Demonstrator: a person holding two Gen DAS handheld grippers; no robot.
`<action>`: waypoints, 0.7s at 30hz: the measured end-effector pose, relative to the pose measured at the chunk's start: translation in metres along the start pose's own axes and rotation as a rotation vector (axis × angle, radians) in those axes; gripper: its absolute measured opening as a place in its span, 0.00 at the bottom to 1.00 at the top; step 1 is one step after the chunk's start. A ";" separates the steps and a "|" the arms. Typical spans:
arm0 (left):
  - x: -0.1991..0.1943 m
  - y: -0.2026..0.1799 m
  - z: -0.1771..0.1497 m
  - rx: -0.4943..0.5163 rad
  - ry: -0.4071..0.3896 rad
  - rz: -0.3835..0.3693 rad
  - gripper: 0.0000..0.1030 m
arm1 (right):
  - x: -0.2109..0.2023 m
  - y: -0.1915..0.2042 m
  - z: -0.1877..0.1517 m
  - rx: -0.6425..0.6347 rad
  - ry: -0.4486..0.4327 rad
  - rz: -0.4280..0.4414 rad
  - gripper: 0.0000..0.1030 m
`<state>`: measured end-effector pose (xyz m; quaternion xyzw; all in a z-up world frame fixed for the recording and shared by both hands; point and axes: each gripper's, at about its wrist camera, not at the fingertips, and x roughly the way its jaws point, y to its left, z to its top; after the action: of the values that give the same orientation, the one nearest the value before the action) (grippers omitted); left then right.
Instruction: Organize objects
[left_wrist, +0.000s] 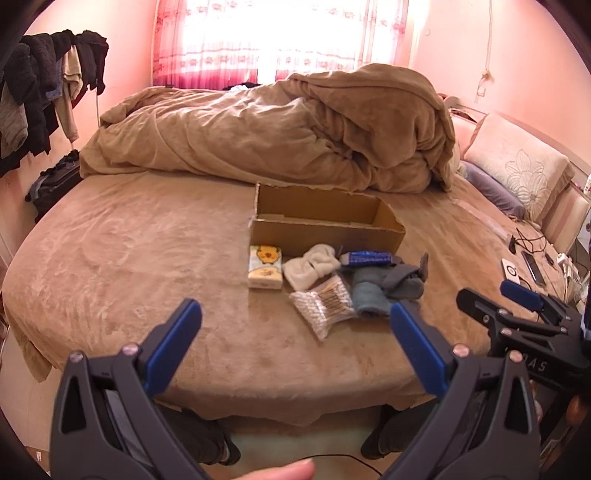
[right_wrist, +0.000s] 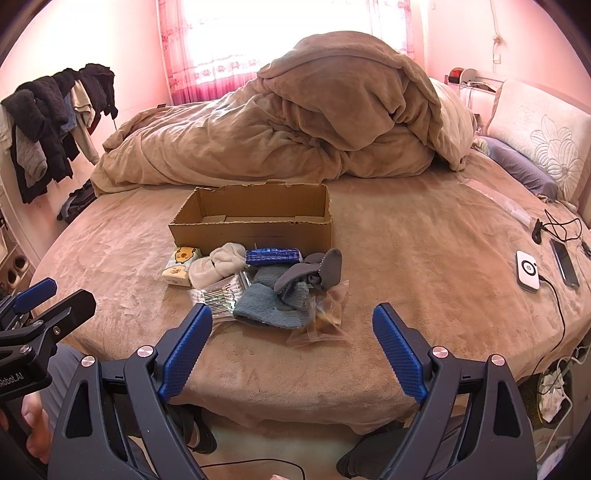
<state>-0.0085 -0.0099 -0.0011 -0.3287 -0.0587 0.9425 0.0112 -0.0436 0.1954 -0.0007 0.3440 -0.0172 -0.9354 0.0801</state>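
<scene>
Both jaws spread wide, empty, short of the pile on the tan bed (right_wrist: 406, 240).

Open brown cardboard box (right_wrist: 255, 230) at 12 o'clock; I'd take the blue knitted sock (right_wrist: 266, 304) with my right gripper (right_wrist: 291, 321) first, low and square; left gripper (left_wrist: 295, 317) holds back.

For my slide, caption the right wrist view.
Open right gripper faces small clutter before an empty brown cardboard box on the tan bed.

I see the bed (right_wrist: 406, 258) under a tan cover. A heaped duvet (right_wrist: 295, 129) fills its far side. An open box (right_wrist: 255, 225) sits mid-bed, and between it and the near edge lie a tissue pack (right_wrist: 179, 266), socks (right_wrist: 273, 299) and bags (right_wrist: 325, 321). A phone (right_wrist: 564, 263) and charger (right_wrist: 528, 276) lie by the right edge.
</scene>
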 end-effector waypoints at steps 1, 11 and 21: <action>0.000 0.000 0.000 -0.001 0.000 -0.001 1.00 | 0.000 0.000 0.000 0.001 0.000 0.000 0.88; 0.000 0.000 -0.001 0.002 -0.002 -0.002 1.00 | 0.001 -0.002 0.000 0.011 0.004 -0.002 0.88; 0.000 0.000 -0.001 0.002 -0.002 -0.002 1.00 | 0.001 -0.003 -0.001 0.011 0.006 -0.002 0.88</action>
<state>-0.0079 -0.0096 -0.0013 -0.3278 -0.0583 0.9429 0.0124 -0.0443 0.1984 -0.0026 0.3472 -0.0217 -0.9343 0.0772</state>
